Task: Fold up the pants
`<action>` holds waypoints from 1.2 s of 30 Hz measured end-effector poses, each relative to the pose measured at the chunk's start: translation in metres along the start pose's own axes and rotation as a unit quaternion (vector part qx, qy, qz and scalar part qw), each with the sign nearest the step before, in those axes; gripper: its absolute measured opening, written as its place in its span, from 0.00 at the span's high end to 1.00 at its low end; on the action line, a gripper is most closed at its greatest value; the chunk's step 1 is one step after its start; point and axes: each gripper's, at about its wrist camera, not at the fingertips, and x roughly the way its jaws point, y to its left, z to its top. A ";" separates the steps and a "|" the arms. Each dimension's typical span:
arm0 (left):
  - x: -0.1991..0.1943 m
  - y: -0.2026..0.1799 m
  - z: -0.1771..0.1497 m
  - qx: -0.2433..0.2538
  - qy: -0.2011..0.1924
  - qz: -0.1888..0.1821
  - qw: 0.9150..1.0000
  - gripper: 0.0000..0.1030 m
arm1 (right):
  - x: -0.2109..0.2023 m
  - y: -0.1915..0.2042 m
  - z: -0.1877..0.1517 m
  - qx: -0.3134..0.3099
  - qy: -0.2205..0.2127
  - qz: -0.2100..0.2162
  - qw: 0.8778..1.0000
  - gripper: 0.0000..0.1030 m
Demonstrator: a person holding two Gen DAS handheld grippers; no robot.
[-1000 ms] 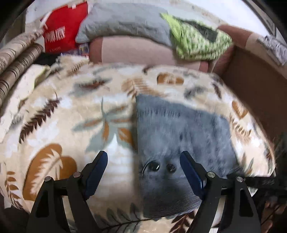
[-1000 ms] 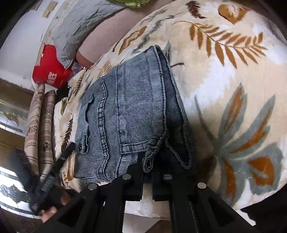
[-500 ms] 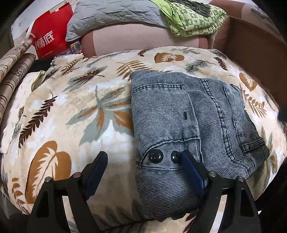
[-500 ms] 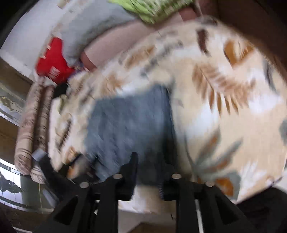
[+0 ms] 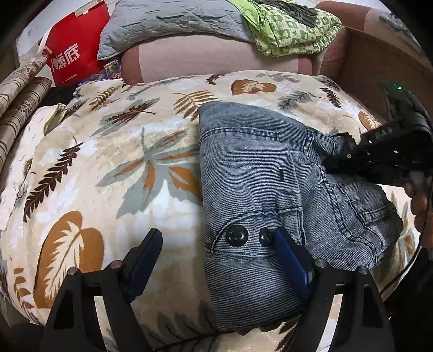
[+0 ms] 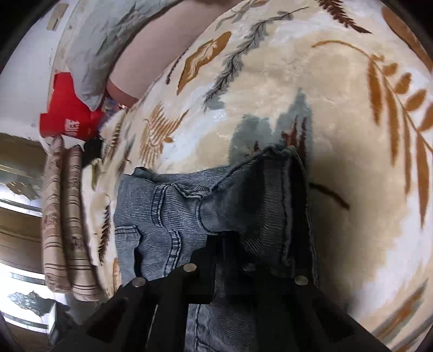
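Folded blue denim pants (image 5: 257, 173) lie on a leaf-patterned blanket (image 5: 121, 162), waistband and two dark buttons (image 5: 236, 235) nearest me. My left gripper (image 5: 216, 254) is open. One of its blue pads lies on the waistband beside the buttons and the other is over bare blanket. My right gripper (image 5: 335, 159) reaches in from the right, held by a hand (image 5: 419, 205). In the right wrist view the right gripper (image 6: 224, 243) has its jaws closing tight on a raised fold of the pants (image 6: 162, 216), and denim bunches around the tips.
Behind the blanket are a red bag (image 5: 70, 56), a grey pillow (image 5: 173, 24) and a green patterned cloth (image 5: 292, 29). Striped rolled cushions (image 5: 19, 103) lie at the left. A brown panel (image 5: 373, 70) stands at the back right.
My right gripper left the hem edge, swung across in a blur with its jaws a little apart, and is now shut on a fold farther in. It has entered the left view. My left gripper sank slightly, then stayed.
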 end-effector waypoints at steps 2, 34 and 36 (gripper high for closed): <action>-0.001 0.000 0.000 -0.001 -0.001 0.001 1.000 0.18 | -0.002 0.007 -0.002 -0.021 0.002 -0.017 1.000 0.96; 0.001 0.006 0.000 -0.016 0.004 -0.002 1.000 0.15 | -0.047 0.046 -0.077 -0.137 0.006 -0.069 0.988 0.28; 0.001 0.007 0.001 -0.017 0.007 -0.004 1.000 0.14 | -0.061 0.062 -0.061 -0.155 -0.027 -0.077 0.985 0.28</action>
